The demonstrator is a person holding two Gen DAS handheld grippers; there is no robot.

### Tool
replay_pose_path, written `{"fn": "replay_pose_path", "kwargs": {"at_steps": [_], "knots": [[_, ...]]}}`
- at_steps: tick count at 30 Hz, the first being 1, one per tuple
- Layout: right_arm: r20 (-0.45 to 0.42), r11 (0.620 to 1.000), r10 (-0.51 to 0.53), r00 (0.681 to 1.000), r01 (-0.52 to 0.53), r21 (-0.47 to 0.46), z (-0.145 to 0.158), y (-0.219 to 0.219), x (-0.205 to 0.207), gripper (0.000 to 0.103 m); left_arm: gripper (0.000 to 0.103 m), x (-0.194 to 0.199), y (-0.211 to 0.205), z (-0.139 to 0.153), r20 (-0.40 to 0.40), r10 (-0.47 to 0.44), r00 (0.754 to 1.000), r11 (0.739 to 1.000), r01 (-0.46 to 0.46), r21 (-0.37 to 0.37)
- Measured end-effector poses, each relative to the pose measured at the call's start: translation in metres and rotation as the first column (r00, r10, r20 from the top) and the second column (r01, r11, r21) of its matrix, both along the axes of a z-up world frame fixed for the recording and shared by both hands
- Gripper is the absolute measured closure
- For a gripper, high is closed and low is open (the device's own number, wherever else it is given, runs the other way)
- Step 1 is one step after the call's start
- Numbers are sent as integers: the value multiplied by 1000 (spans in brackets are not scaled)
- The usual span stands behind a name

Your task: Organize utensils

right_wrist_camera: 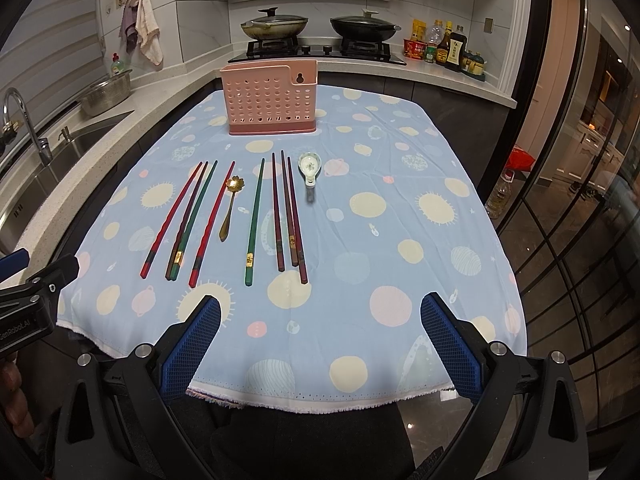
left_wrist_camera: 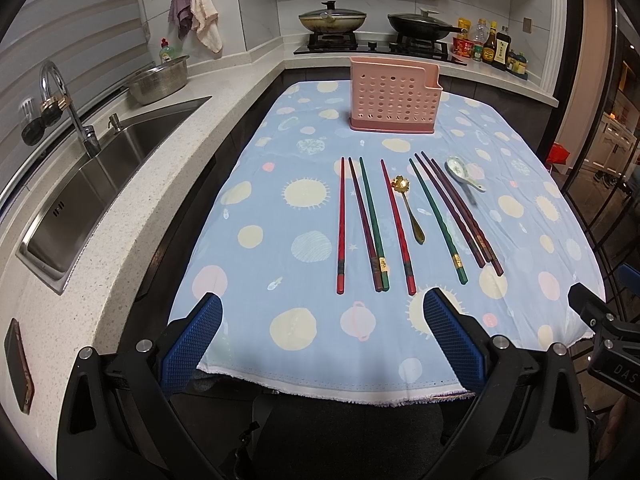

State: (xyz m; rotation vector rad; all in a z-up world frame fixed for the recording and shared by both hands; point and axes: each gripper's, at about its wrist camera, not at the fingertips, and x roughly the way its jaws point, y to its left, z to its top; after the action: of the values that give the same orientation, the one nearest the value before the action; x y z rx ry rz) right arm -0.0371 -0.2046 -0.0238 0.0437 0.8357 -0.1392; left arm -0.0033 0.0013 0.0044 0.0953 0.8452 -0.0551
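Chopsticks (left_wrist_camera: 404, 228) and spoons (right_wrist_camera: 310, 166) untouched before our left gripper (left_wrist_camera: 322, 312) and right gripper (right_wrist_camera: 320, 312), fingers (right_wrist_camera: 192, 340) spread wide, empty.

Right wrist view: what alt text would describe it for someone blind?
Chopsticks, a gold spoon and a ceramic spoon lie on a spotted blue tablecloth before a pink holder. The open right gripper hovers at the near edge.

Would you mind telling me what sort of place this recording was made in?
A home kitchen, most likely: a gas stove carries two lidded pans, a steel sink with a tap is set into the counter, and sauce bottles stand beside the stove.
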Motion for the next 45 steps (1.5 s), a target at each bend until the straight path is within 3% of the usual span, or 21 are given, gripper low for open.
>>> {"fn": "replay_pose_path", "kwargs": {"at_steps": [23, 30, 40, 45], "knots": [[-12, 1000, -11, 1000, 11, 12, -4, -4, 3, 7, 7, 6, -7, 1, 6, -9, 1000, 1000, 9, 6], [-37, 999, -34, 999, 35, 26, -10, -12, 15, 7, 7, 38, 15, -20, -56, 35, 998, 997, -38, -60], [-72, 998, -48, 996, 51, 44, -25, -21, 55, 7, 8, 89, 16, -74, -162, 25, 986, 999, -31, -35], [-69, 996, -55, 996, 59, 61, -28, -26, 77, 7, 22, 103, 18, -96, -214, 9, 977, 998, -21, -53]]}}
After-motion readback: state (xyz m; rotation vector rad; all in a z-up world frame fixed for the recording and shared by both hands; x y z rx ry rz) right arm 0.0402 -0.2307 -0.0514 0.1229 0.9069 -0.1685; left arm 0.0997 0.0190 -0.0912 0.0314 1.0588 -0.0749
